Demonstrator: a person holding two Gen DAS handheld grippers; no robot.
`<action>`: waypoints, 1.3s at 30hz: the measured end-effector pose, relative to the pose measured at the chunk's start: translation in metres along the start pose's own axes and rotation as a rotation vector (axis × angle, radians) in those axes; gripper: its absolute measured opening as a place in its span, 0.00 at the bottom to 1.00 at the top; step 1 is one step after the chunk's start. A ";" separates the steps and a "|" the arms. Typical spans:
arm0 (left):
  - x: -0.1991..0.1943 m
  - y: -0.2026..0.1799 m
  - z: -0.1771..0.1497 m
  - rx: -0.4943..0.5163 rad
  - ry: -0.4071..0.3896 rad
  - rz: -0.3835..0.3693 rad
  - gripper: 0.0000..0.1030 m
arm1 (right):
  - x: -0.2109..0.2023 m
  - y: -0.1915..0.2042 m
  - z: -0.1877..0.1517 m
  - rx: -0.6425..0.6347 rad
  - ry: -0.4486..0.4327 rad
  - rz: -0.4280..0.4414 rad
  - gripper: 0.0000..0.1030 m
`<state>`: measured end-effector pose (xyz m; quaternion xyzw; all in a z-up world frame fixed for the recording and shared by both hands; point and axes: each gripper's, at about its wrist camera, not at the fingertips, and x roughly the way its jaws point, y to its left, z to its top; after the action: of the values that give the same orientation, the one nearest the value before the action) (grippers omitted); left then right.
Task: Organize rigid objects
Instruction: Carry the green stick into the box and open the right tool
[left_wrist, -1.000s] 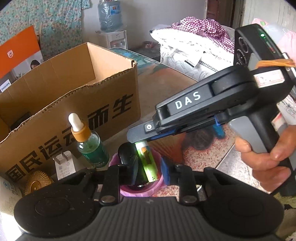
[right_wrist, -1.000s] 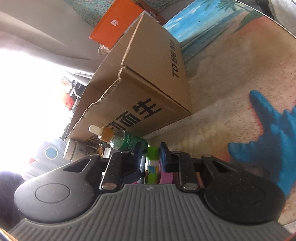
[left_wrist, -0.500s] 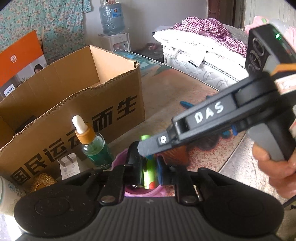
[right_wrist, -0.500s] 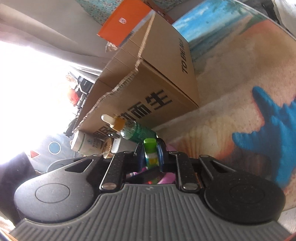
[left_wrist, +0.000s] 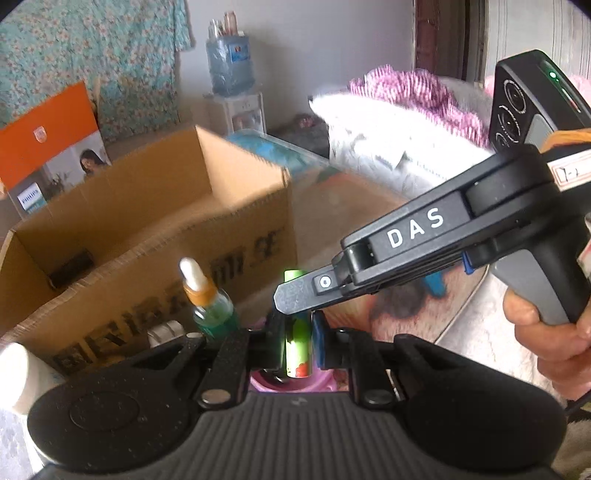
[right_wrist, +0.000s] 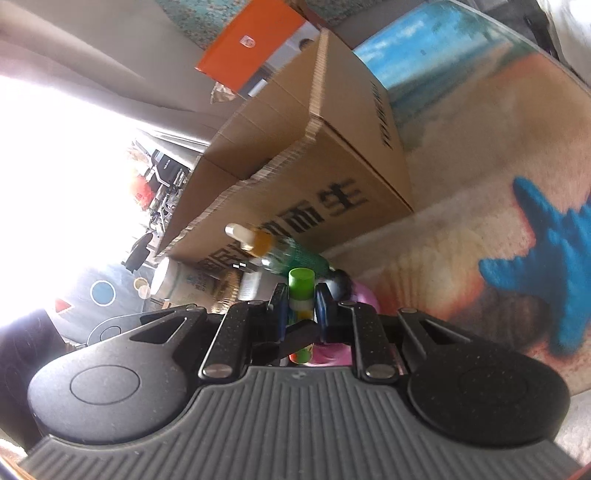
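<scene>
Both grippers clamp the same green tube (left_wrist: 297, 343). Left gripper (left_wrist: 298, 332): jaws nearly closed, pads pressed on the tube's sides. Right gripper (right_wrist: 301, 308): likewise clenched on it, just below the green cap. Tube stands upright over a pink cup (left_wrist: 325, 382), in front of the open cardboard box (left_wrist: 155, 236), beside the dropper bottle (left_wrist: 210, 306).

A water dispenser (left_wrist: 236, 110) stands against the pale wall (left_wrist: 314, 44) beside a floral curtain (left_wrist: 92, 55).
</scene>
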<state>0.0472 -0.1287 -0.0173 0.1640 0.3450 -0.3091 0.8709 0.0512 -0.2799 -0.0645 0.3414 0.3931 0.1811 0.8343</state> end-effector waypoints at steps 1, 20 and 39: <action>-0.008 0.003 0.003 -0.001 -0.023 0.003 0.16 | -0.003 0.009 0.002 -0.017 -0.005 -0.001 0.14; -0.028 0.185 0.072 -0.311 -0.028 0.112 0.19 | 0.106 0.150 0.156 -0.258 0.159 0.188 0.14; 0.034 0.227 0.062 -0.306 0.180 0.226 0.30 | 0.327 0.123 0.187 -0.163 0.594 -0.064 0.15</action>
<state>0.2455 -0.0027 0.0188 0.0947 0.4439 -0.1373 0.8804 0.3970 -0.0867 -0.0656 0.1929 0.6144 0.2777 0.7129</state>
